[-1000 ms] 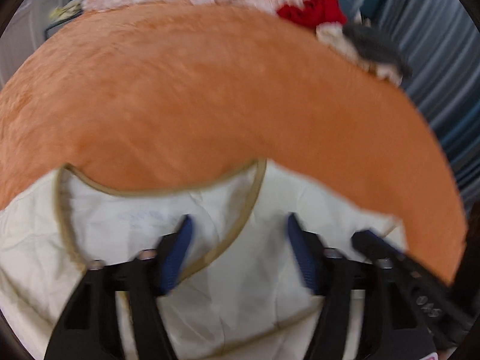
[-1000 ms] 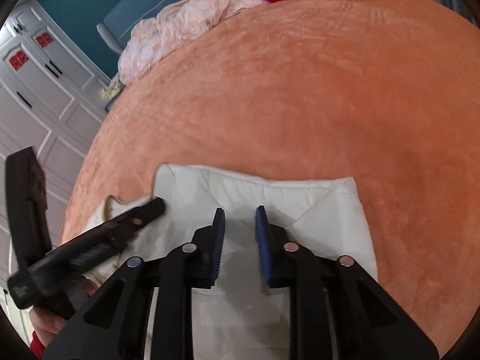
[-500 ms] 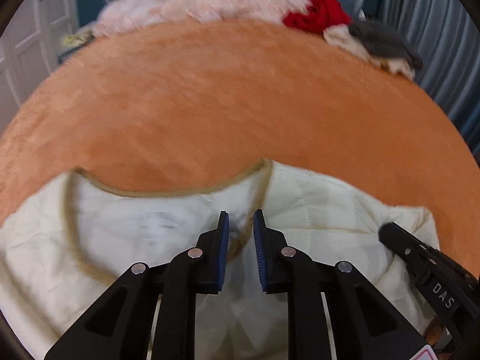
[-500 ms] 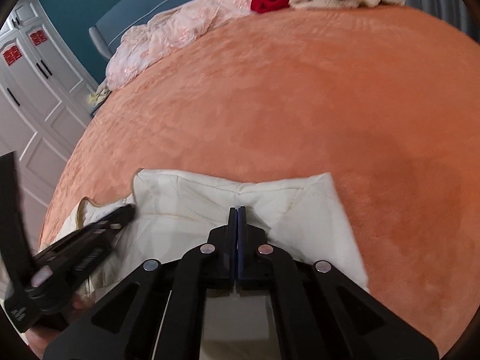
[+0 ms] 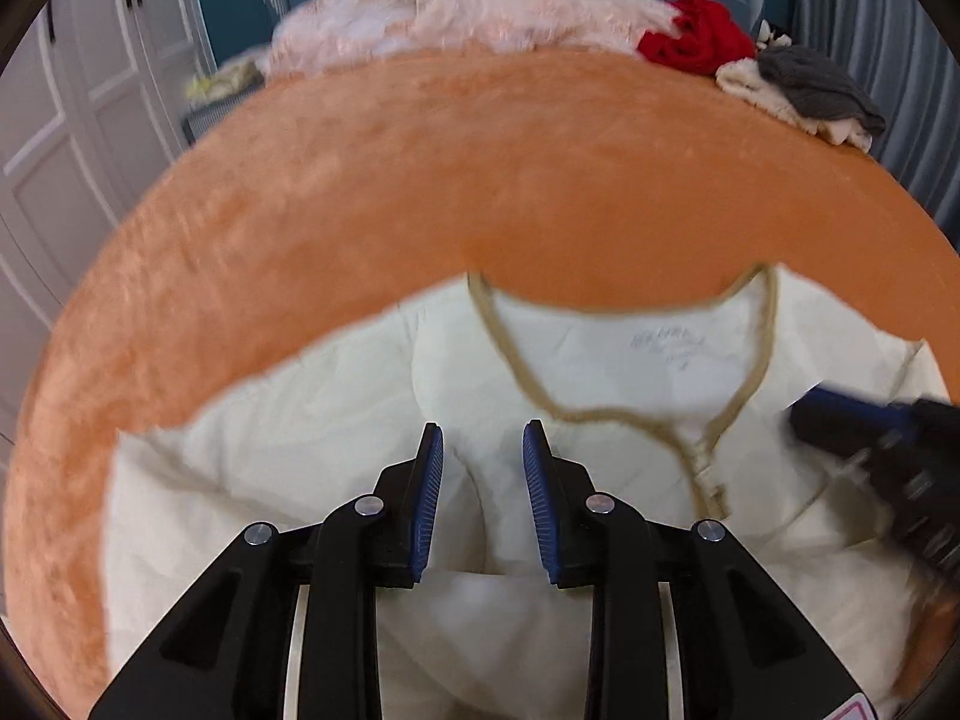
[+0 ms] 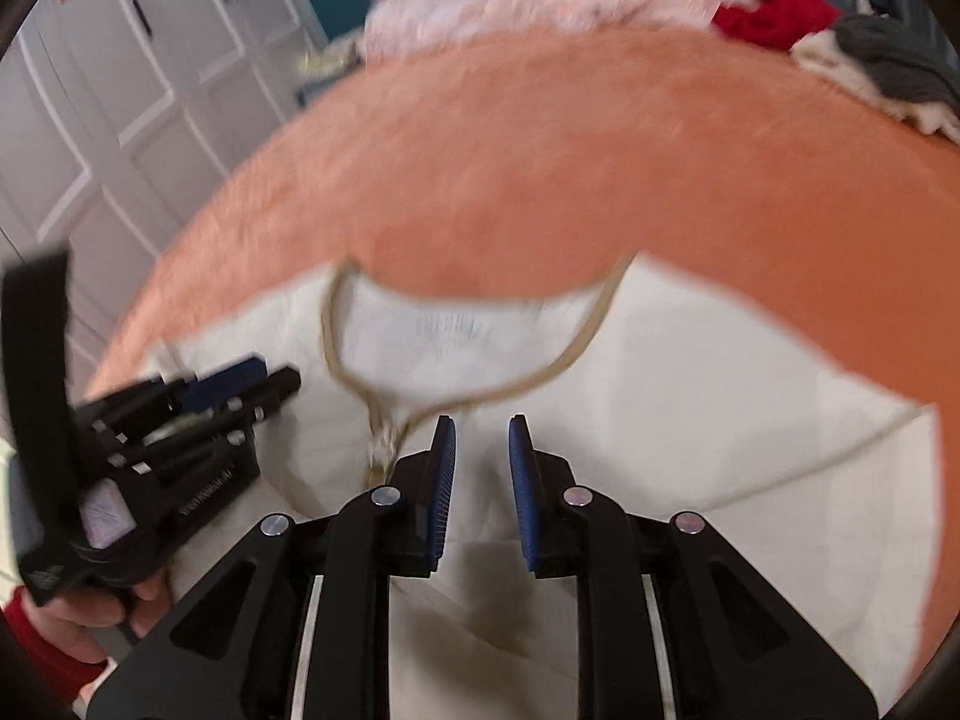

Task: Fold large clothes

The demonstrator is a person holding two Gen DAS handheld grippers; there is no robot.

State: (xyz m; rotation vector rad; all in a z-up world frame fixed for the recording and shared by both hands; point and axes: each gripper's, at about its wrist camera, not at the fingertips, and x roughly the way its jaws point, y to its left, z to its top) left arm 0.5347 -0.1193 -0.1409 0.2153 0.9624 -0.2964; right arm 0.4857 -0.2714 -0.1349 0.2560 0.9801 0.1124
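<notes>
A cream garment [image 5: 630,372] with a tan-trimmed neckline [image 5: 516,360] lies spread on the orange bed cover [image 5: 480,168]. My left gripper [image 5: 482,429] hovers over the garment's left shoulder area. Its jaws are opening, and cloth shows below the gap but none is pinched. My right gripper [image 6: 482,420] hangs over the cream garment [image 6: 690,372] just below the neckline's notch. Its jaws are opening too, with nothing clamped. Each gripper shows in the other's view: the right gripper [image 5: 840,414] at the right edge and the left gripper [image 6: 264,378] at the left.
Along the bed's far edge lie a pink fluffy garment [image 5: 456,6], a red garment [image 5: 696,39] and a grey and cream pile [image 5: 804,90]. White cabinet doors [image 5: 66,120] stand on the left. A hand with a red sleeve [image 6: 78,630] holds the left gripper.
Both grippers have swept left across the garment. The right one went from the sleeve to the neckline. Both closed half a second ago and their jaws have since parted.
</notes>
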